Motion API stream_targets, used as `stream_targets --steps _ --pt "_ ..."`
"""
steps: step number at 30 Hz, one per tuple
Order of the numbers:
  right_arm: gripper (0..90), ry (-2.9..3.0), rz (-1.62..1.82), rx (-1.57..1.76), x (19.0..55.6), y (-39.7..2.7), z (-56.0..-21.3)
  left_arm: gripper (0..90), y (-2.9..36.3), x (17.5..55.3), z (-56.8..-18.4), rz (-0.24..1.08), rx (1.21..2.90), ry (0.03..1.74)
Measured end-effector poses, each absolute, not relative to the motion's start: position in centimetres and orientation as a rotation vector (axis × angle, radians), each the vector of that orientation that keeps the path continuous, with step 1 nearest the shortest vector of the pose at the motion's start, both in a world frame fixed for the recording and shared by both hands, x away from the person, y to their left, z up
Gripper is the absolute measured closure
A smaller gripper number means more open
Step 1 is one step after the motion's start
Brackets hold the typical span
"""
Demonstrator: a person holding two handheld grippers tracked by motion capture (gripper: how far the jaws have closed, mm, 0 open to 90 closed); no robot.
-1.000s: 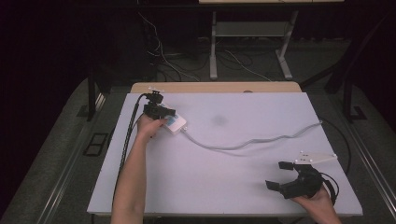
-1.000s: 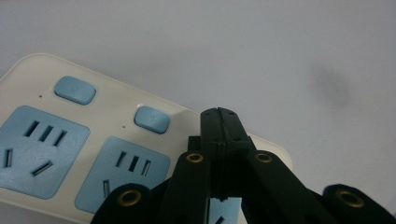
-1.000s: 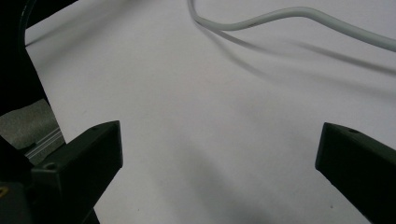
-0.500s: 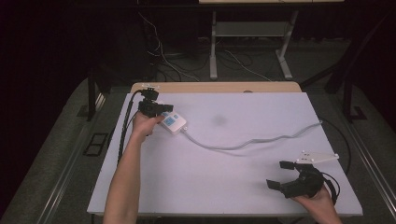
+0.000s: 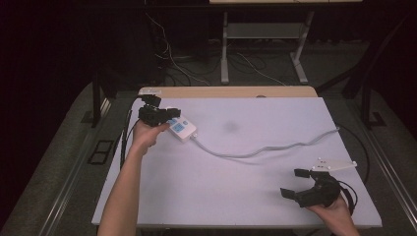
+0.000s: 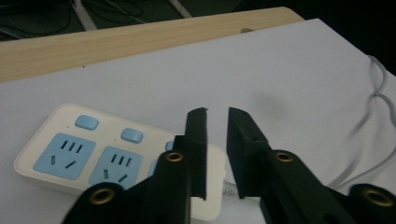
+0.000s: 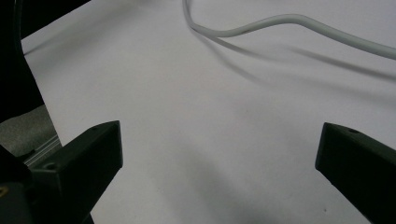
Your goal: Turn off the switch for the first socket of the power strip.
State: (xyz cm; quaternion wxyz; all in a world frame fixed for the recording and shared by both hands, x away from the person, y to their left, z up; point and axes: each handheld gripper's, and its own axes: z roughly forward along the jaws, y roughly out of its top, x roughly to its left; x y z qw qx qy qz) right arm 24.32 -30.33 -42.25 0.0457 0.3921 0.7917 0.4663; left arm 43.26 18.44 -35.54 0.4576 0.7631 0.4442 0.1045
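A white power strip [image 5: 183, 129] with blue sockets lies at the back left of the white board [image 5: 221, 196]. Its grey cable [image 5: 265, 148] snakes across to the right edge. My left gripper [image 5: 168, 117] hovers just left of and above the strip, apart from it. In the left gripper view the power strip [image 6: 70, 149] lies below the left gripper [image 6: 217, 112], whose jaws have just been opening; a narrow gap stands between them with nothing in it. My right gripper [image 5: 295, 183] rests at the front right, open wide over bare board. The right gripper [image 7: 219, 149] faces the cable [image 7: 280, 21].
A wooden table edge [image 5: 226, 92] runs along the back of the board. A faint grey smudge [image 5: 230, 127] marks the board right of the strip. Beyond the table are metal stand legs [image 5: 225, 49] and loose floor cables. Each gripper's black cable trails over the board's side edges.
My left gripper has lifted off the power strip and drawn back to the left, its jaws parting slightly. The strip stays where it was. The right gripper has not moved.
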Motion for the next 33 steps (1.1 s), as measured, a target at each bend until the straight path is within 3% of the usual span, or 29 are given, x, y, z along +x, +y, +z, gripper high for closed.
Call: stream_targets --steps 11,33 --pt "0.4 2.422 1.421 1.194 24.3 -30.2 -42.2 0.7 18.9 41.0 -35.5 0.2 1.894 1.086" --pt "0.4 2.424 1.419 1.185 24.2 -30.1 -42.2 0.0 20.1 35.0 -36.9 0.246 1.828 1.035"
